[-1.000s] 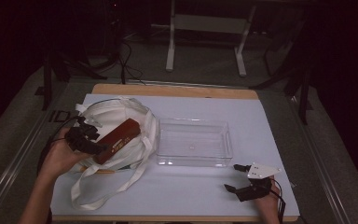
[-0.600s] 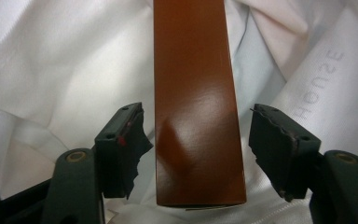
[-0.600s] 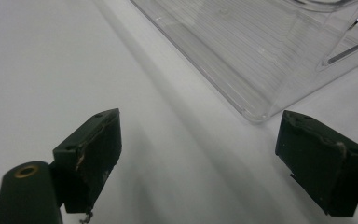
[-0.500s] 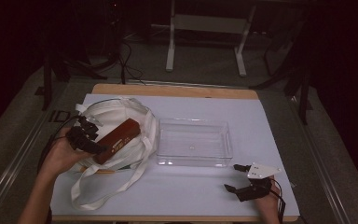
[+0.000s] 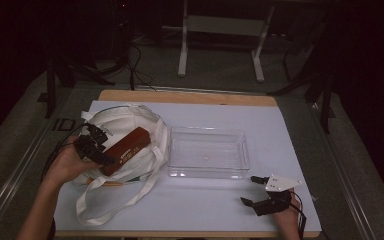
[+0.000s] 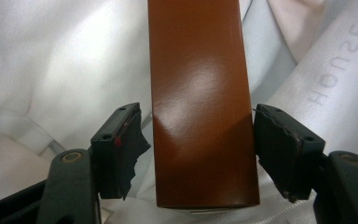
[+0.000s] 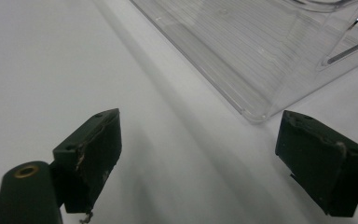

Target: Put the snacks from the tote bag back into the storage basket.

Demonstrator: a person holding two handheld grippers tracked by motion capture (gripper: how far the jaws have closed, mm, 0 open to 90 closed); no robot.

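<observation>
Left gripper view has the left gripper (image 6: 198,154) straddling the glossy reddish-brown rectangular box (image 6: 198,102) over the white cloth tote bag (image 5: 130,125) at the counter's left, jaws apart and not clamped, so it could easily slip back in if lifted.

The brown box (image 5: 126,149) is a long, glossy, reddish-brown rectangular block with small pale lettering on its side. It lies tilted on the crumpled white tote bag (image 5: 130,131) near the left edge of the desk, with its far end raised toward the desk's middle. In the left gripper view the brown box (image 6: 199,107) runs lengthwise up the middle, its smooth face shiny.
</observation>
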